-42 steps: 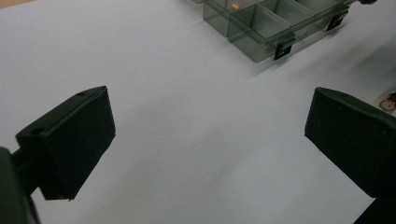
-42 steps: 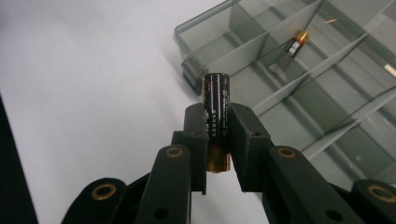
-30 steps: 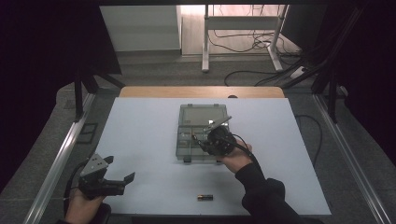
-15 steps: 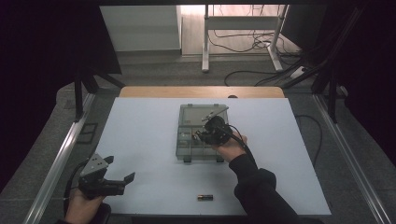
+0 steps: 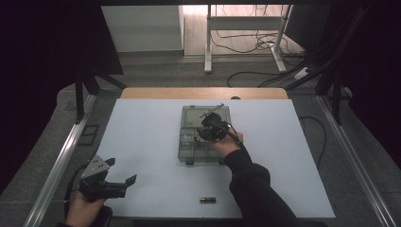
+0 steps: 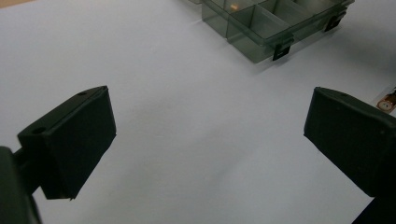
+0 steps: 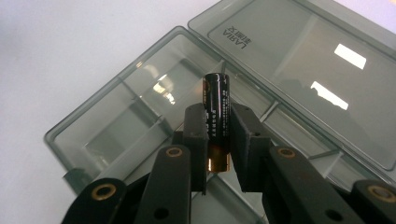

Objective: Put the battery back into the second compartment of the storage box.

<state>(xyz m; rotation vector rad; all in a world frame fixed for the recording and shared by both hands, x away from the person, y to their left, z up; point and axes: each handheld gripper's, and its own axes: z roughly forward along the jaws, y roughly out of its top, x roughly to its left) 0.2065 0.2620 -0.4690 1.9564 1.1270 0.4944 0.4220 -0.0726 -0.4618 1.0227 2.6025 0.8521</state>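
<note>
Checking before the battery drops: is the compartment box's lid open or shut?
Open: the box lid lies folded back flat, compartments exposed below the battery.

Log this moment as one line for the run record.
right gripper: shut on black cylindrical battery, over open smoky clear plastic compartment box | left gripper: open, nothing between fingers | second black battery: on white table
</note>
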